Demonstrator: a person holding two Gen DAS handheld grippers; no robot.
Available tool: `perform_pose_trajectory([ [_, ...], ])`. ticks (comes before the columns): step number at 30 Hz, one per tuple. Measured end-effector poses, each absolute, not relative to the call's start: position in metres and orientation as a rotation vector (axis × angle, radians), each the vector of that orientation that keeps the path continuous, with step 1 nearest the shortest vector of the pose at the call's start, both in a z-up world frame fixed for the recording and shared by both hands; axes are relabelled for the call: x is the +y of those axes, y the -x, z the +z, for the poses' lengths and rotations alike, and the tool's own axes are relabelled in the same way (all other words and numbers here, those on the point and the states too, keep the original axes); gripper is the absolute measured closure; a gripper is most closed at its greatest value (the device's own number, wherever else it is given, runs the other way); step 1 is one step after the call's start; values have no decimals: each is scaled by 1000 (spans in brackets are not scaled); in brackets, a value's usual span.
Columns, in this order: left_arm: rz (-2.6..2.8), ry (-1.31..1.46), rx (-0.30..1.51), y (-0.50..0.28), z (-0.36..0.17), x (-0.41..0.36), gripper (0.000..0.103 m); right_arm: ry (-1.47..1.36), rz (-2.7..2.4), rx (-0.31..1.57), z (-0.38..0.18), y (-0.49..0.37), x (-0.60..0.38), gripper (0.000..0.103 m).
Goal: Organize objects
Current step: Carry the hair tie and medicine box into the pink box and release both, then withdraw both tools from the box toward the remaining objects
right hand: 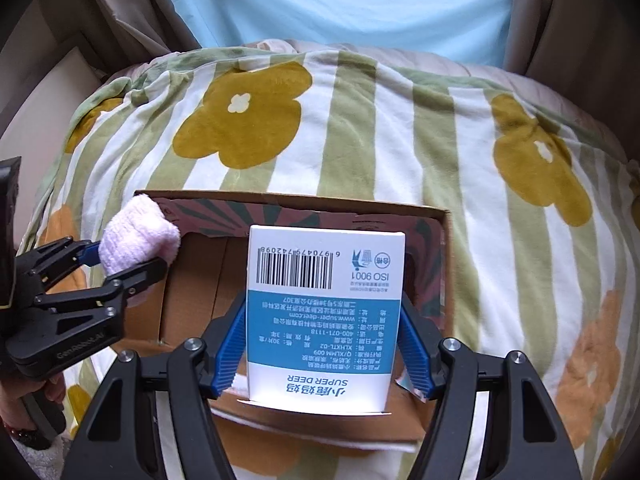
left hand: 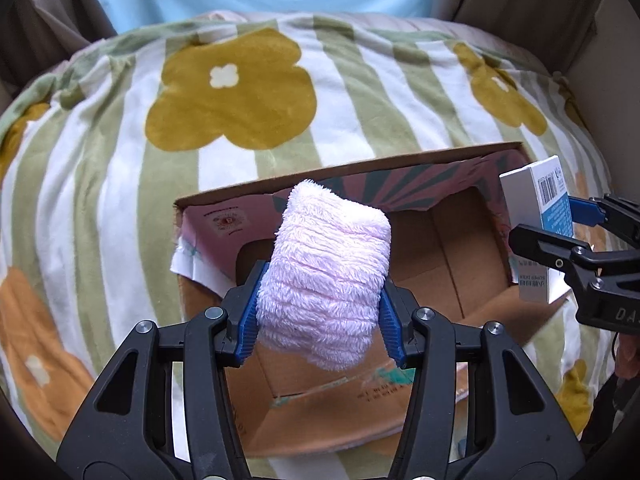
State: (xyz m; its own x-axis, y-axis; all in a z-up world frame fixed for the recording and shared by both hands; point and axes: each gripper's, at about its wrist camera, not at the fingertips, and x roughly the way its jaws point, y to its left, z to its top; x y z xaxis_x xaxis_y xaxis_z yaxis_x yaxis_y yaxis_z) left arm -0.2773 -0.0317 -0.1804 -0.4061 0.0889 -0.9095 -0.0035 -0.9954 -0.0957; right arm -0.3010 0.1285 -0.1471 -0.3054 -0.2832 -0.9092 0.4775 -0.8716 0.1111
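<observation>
My left gripper [left hand: 318, 312] is shut on a rolled pink fluffy towel [left hand: 326, 276] and holds it above the left part of an open cardboard box [left hand: 448, 264]. My right gripper [right hand: 322, 344] is shut on a white and blue carton [right hand: 324, 316] with a barcode, held upright over the box [right hand: 192, 312]. In the left wrist view the carton [left hand: 536, 208] and right gripper [left hand: 580, 236] show at the box's right end. In the right wrist view the towel [right hand: 136, 246] and left gripper [right hand: 116, 264] show at the box's left end. The box floor looks bare.
The box lies on a striped green and white blanket with yellow and orange flowers [left hand: 224, 92] covering a bed. A light blue sheet [right hand: 340, 8] and beige curtains [right hand: 132, 8] stand behind. A cardboard wall [left hand: 600, 28] rises at the right.
</observation>
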Motion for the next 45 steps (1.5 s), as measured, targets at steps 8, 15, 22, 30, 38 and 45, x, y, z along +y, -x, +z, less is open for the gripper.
perform_pose_trajectory([
  [8,2522,1780,-111,289,-222,-31,56,-1591,-2143,216,-189,317,120,39],
  [15,2520,1780,-69,289,-223,-29,56,-1611,-2130,200,-193,320,121,39],
  [22,2575,1729,-65,283,-204,-32,0,-1642,-2086,75,-182,328,129,10],
  [30,2608,1698,-138,269,-189,-44,0,-1592,-2140,77,-168,322,138,9],
  [38,2645,1669,-100,254,-173,-39,0,-1536,-2161,136,-153,308,134,9],
  [45,2692,1579,-112,233,-151,-37,0,-1505,-2200,131,-140,293,136,9],
])
